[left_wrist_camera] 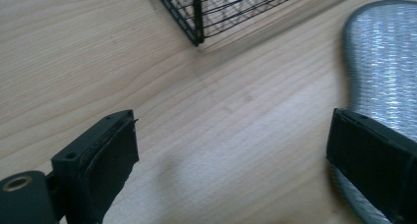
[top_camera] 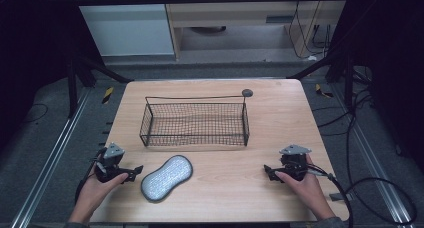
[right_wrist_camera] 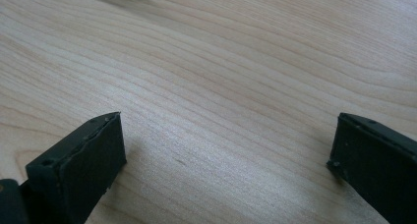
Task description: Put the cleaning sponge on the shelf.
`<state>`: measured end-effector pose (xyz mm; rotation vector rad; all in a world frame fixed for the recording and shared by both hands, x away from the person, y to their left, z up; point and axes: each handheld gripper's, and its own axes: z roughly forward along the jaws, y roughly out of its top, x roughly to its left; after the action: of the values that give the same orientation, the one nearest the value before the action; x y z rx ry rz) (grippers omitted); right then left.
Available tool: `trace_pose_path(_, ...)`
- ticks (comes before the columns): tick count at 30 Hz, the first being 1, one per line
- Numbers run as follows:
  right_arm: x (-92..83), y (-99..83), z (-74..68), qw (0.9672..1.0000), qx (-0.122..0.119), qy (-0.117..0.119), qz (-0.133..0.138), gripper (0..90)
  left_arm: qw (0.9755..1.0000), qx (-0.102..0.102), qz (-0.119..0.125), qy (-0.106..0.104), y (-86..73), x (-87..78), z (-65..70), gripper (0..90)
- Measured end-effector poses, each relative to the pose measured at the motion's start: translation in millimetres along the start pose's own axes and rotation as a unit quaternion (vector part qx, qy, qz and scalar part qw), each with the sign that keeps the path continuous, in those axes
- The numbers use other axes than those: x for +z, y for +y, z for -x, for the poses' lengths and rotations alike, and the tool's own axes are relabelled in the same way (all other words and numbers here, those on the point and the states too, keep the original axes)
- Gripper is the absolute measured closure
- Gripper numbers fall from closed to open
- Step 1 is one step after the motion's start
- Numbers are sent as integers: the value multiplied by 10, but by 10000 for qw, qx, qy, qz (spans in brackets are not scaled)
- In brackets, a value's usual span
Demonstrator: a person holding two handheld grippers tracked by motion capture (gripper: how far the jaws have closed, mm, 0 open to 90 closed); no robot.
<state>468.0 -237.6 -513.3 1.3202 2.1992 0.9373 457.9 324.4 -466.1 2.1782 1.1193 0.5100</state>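
My left tongs (top_camera: 131, 173) rest low at the near left of the light wooden counter (top_camera: 280, 118), jaws spread wide with nothing between them. In the left gripper view the jaws stand well apart over bare wood, and one pad (left_wrist_camera: 373, 155) overlaps the edge of the pad-shaped object.

My right tongs (top_camera: 270, 172) rest at the near right of the counter, also spread wide and empty. The right gripper view shows bare wood grain between the jaws.

The grey, peanut-shaped woven scrubbing pad (top_camera: 166, 177) lies flat on the counter just beside my left tongs, its long axis running diagonally from near left to far right. Its surface is a silvery ribbed mesh (left_wrist_camera: 388, 57) with a darker bound rim.

Handling judgement:
1. Weight: likely light; one pair of tongs should carry it.
2. Stiffness: likely soft and flexible; it may droop or fold when lifted by one end.
3. Grip: the textured weave should resist slipping.
4. Fragility: low.
5. Hold point: it lies flat, so I take it across the narrow waist or pinch the near rounded end at its rim.

Beyond the pad stands the black rectangular wire mesh basket (top_camera: 196, 138), upright and empty, near the pad but apart from it.
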Motion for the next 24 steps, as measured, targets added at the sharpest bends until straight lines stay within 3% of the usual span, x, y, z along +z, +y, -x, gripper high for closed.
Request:
trace_pose_path(4, -1, -1, -1, 10000, 7, -4, 0, 4, 9997, 233, -26, -37, 141, -117, 145, 52)
trace_pose_path(9, -2, -2, -3, 10000, 13, -6, -1, 4, 9977, 577, -277, -232, 281, -173, 353, 45)
trace_pose_path(15, -2, -2, -3, 10000, 14, -6, -1, 4, 9947, 746, -597, -386, 389, -115, 599, 38)
trace_pose_path(18, -2, -2, -3, 10000, 15, -6, 0, 4, 9921, 901, -753, -452, 437, -82, 704, 36)
trace_pose_path(24, -2, -2, -4, 10000, 21, -7, 0, 4, 9888, 1034, -929, -535, 507, -23, 836, 40)
